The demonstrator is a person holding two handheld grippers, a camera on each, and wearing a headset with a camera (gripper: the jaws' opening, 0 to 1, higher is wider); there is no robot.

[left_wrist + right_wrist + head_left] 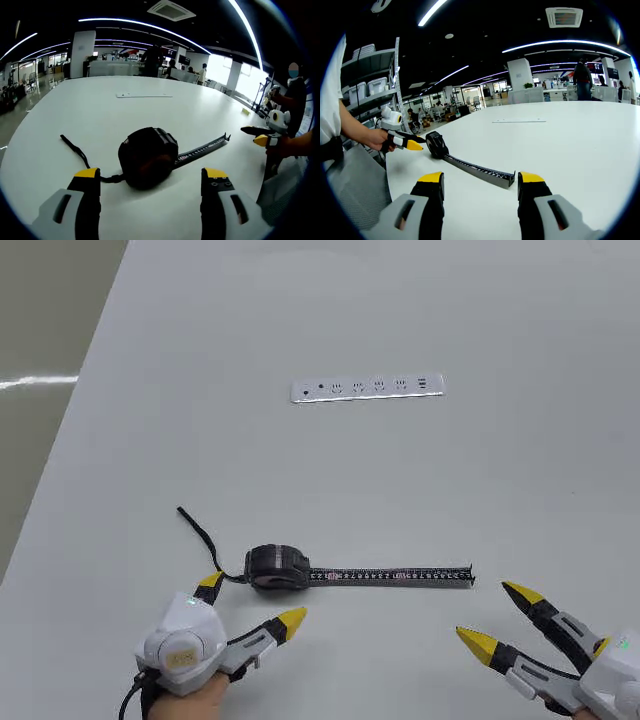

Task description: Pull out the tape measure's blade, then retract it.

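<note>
Fingers spread on both: left gripper (151, 173) frames the tape measure (147, 156), right gripper (481, 177) the blade (477, 171) tip.

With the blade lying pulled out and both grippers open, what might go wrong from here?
1. The blade lies extended while the case is ungripped; if released, it may snap back and drag the case.
2. The strap lies beside a jaw of the left gripper and may snag as it closes.
3. The right gripper sits short of the flat blade tip, an awkward pinch.
</note>
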